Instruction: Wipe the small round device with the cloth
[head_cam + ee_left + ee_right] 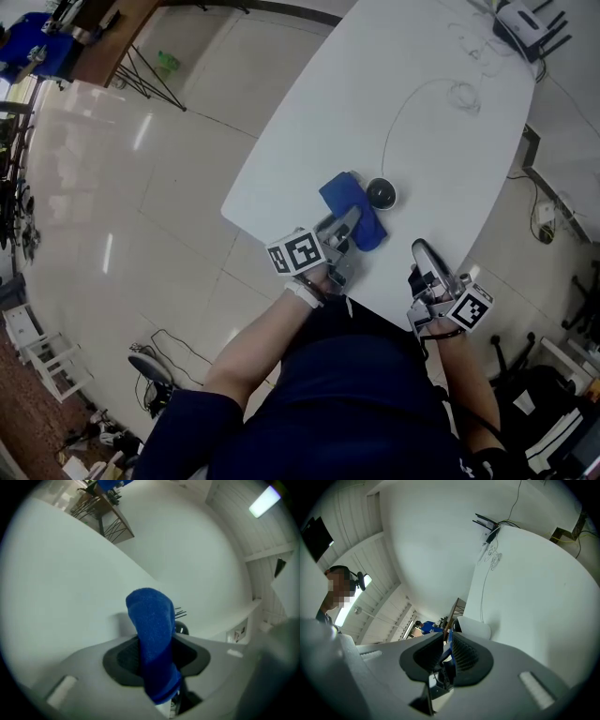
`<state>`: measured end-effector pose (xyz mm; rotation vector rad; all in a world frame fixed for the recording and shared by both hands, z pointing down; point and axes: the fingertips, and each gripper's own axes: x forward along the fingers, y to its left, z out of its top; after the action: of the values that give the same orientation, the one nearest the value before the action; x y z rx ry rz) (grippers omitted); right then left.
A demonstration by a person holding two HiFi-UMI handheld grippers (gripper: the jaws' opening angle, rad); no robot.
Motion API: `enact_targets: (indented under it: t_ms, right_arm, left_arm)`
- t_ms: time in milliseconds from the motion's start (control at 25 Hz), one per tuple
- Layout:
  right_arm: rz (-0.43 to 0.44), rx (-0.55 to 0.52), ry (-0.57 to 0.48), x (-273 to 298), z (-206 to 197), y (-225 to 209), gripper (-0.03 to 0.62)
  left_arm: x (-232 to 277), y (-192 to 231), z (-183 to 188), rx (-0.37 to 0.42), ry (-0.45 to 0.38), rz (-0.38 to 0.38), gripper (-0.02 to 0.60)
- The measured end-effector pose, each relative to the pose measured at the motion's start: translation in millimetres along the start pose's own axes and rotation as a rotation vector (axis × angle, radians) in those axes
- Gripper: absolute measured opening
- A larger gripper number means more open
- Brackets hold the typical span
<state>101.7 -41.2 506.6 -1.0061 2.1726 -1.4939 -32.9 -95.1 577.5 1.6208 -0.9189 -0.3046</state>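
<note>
White table, pale tiled floor around it.

- **Blue cloth**: clamped between the jaws of your left gripper. Its free end sticks out past them onto the tabletop.
- **Small round device**: black, on the table just beside the cloth, on its right in the head view.
- **Right gripper**: at the near table edge, well apart from the device. Its jaws are almost together with a narrow gap, and nothing is gripped.
- **Router**: at the far end.
</note>
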Motion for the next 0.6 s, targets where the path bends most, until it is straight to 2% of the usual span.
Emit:
enact_targets:
  t_ms: [80, 200, 280, 400, 480, 520, 560, 600]
  right_arm:
    - [0.003, -0.002, -0.003, 2, 1, 2, 0.060]
    - [0.009, -0.005, -0.014, 3, 4, 4, 0.058]
    - [0.009, -0.007, -0.020, 2, 4, 3, 0.058]
    - [0.012, -0.013, -0.030, -1, 6, 3, 0.058]
    - [0.024, -0.007, -0.039, -3, 5, 5, 0.058]
    - [0.033, -0.003, -0.045, -4, 5, 7, 0.058]
    - [0.033, -0.007, -0.051, -4, 5, 8, 0.057]
    - [0.025, -0.017, -0.055, -6, 5, 8, 0.058]
  left_arm:
    - [0, 8, -2, -0.056, 0.004, 0.031, 0.156]
    - [1, 26, -5, -0.120, 0.008, 0.118, 0.156]
    - [2, 29, -5, -0.129, 0.001, 0.134, 0.156]
    - [1, 17, 2, -0.096, -0.024, 0.117, 0.156]
    - [-6, 2, 15, -0.013, -0.046, 0.117, 0.156]
    - [-11, -6, 24, 0.071, -0.052, 0.132, 0.156]
    - [-16, -14, 33, 0.192, -0.050, 0.158, 0.156]
    - [-19, -22, 40, 0.351, -0.038, 0.190, 0.156]
